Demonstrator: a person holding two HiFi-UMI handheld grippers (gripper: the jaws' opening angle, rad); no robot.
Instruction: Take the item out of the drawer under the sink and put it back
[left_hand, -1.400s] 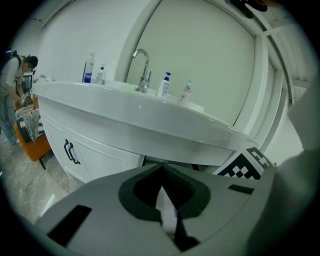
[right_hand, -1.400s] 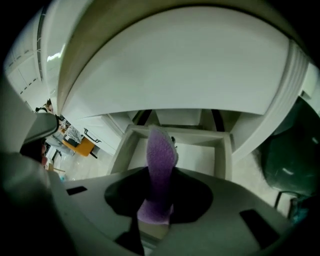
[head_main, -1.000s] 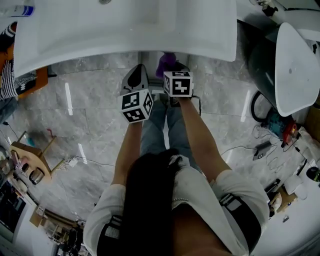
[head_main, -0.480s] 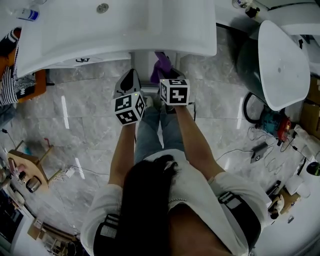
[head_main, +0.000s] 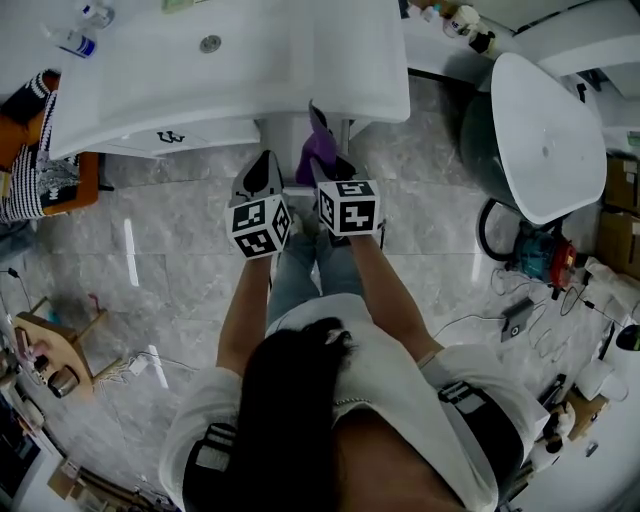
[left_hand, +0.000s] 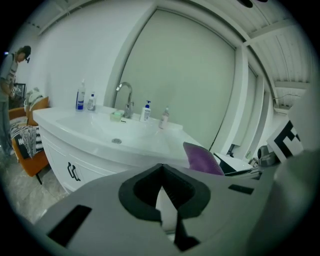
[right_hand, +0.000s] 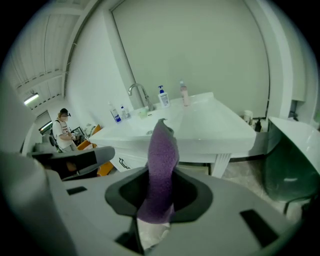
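Note:
A purple cloth item (head_main: 318, 150) sticks up out of my right gripper (head_main: 326, 172), whose jaws are shut on it. In the right gripper view the purple item (right_hand: 162, 155) stands upright between the jaws, in front of the white sink vanity (right_hand: 200, 135). My left gripper (head_main: 262, 170) is beside it on the left, shut with nothing in it. The left gripper view has the purple item (left_hand: 202, 159) at its right. Both grippers hover just in front of the vanity (head_main: 230, 70). The cabinet front with a black handle (head_main: 170, 137) looks closed.
Several bottles (left_hand: 80, 99) and a tap (left_hand: 125, 97) stand on the sink counter. A white oval fixture (head_main: 545, 140) stands at the right, with cables and tools (head_main: 545, 260) on the floor beside it. An orange seat with striped cloth (head_main: 40, 170) is left.
Both grippers have risen and drawn back from under the sink's edge. The purple item stays in the right gripper. More of the basin top is in view.

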